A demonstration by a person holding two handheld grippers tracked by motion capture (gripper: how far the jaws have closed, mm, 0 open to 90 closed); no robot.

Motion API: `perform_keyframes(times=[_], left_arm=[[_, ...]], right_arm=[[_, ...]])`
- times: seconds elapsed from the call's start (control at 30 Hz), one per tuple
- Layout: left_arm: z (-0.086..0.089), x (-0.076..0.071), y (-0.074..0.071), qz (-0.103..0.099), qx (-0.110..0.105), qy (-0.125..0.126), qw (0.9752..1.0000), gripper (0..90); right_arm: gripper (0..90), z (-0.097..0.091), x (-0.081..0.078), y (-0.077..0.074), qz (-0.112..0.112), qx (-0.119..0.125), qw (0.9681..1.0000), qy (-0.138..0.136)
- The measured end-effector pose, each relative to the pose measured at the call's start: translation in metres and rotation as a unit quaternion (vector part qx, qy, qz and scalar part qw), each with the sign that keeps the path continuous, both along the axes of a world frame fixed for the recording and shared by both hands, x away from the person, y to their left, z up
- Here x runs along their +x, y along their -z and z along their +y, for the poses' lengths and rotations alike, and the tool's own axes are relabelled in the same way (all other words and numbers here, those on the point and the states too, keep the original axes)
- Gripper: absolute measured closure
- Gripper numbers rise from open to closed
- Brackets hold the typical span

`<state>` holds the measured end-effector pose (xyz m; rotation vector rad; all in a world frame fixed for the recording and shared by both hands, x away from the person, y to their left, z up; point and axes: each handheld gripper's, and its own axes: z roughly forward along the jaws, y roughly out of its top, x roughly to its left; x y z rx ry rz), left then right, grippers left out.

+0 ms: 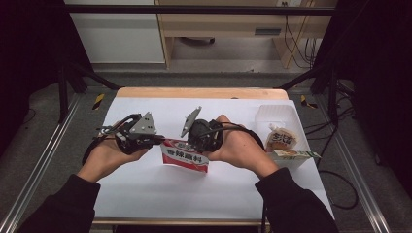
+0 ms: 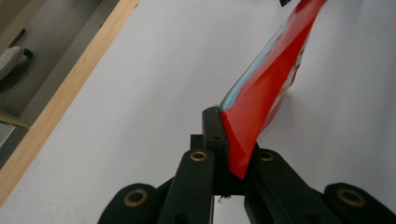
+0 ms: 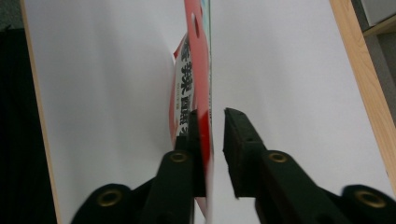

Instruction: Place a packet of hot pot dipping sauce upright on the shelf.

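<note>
Left gripper clamps red packet at one end; right gripper straddles other end, narrow gap showing, pads not pressing.

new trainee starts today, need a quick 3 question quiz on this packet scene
1. True or false: the left gripper is clamped shut on an edge of the red packet.
2. In the right gripper view, how do the jaws of the right gripper stand against the packet? A) both pads pressing it B) a gap shows between one jaw and the packet C) the packet lies far from the jaws
3. Which thing sits in the clear tray at the right of the white table?

Key: 1 true. 2 B. 3 a wrapped bun, with a small carton in front of it.
</note>
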<state>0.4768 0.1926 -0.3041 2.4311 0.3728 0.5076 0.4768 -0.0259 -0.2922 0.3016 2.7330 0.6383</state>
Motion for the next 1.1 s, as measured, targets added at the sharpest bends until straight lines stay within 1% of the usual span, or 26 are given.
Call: perform_keyframes(times=[0.07, 0.23, 0.33, 0.4, 0.43, 0.5, 0.57, 0.63, 0.67, 0.7, 0.77, 0.8, 0.83, 0.9, 0.97, 1.1], left_arm=[[0.000, 0.000, 0.000, 0.000, -0.001, 0.001, 1.0000, 90.0], [0.000, -0.001, 0.001, -0.003, -0.009, 0.007, 0.9999, 90.0], [0.003, -0.001, 0.002, -0.007, -0.022, 0.009, 0.9997, 88.2], [0.006, -0.001, 0.004, -0.014, -0.035, 0.005, 0.9993, 79.6], [0.007, -0.001, 0.005, -0.018, -0.037, 0.001, 0.9991, 73.8], [0.009, -0.002, 0.007, -0.024, -0.049, -0.003, 0.9985, 61.5], [0.012, -0.003, 0.009, -0.027, -0.059, -0.007, 0.9979, 51.6], [0.014, -0.003, 0.012, -0.028, -0.071, -0.010, 0.9970, 39.6], [0.015, -0.003, 0.012, -0.029, -0.075, -0.012, 0.9967, 35.9], [0.016, -0.003, 0.013, -0.028, -0.081, -0.014, 0.9962, 32.9], [0.018, -0.003, 0.014, -0.026, -0.091, -0.021, 0.9953, 29.5], [0.019, -0.003, 0.015, -0.028, -0.095, -0.023, 0.9948, 26.3], [0.019, -0.003, 0.015, -0.028, -0.096, -0.024, 0.9947, 22.9], [0.020, -0.004, 0.017, -0.029, -0.101, -0.029, 0.9941, 19.7], [0.022, -0.005, 0.020, -0.026, -0.107, -0.037, 0.9932, 15.4], [0.026, -0.007, 0.029, -0.019, -0.116, -0.050, 0.9918, 12.0]], right_arm=[[88.4, 0.000, 0.001, 0.000, 0.002, -0.003, 1.0000, 0.001], [90.0, -0.002, 0.003, -0.001, 0.004, -0.004, 1.0000, -0.002], [90.0, -0.003, 0.005, -0.003, 0.004, 0.000, 1.0000, -0.003], [90.0, -0.004, 0.005, -0.004, 0.004, -0.001, 1.0000, -0.004], [90.0, -0.004, 0.006, -0.005, 0.005, 0.000, 1.0000, -0.004], [90.0, -0.005, 0.006, -0.008, 0.003, -0.003, 1.0000, -0.005], [90.0, -0.007, 0.007, -0.010, 0.001, 0.001, 1.0000, -0.007], [90.0, -0.010, 0.008, -0.014, 0.003, 0.005, 1.0000, -0.003], [90.0, -0.011, 0.008, -0.015, 0.003, 0.006, 1.0000, -0.005], [90.0, -0.012, 0.009, -0.015, 0.001, 0.006, 1.0000, -0.008], [90.0, -0.014, 0.010, -0.017, 0.000, 0.006, 1.0000, -0.006], [90.0, -0.015, 0.010, -0.017, 0.001, 0.007, 1.0000, -0.002], [90.0, -0.017, 0.010, -0.017, -0.001, 0.008, 1.0000, -0.003], [90.0, -0.020, 0.011, -0.018, -0.004, 0.010, 0.9999, 0.000], [90.0, -0.025, 0.013, -0.020, -0.005, 0.015, 0.9999, 0.006], [90.0, -0.037, 0.018, -0.026, -0.011, 0.020, 0.9996, 0.013]])
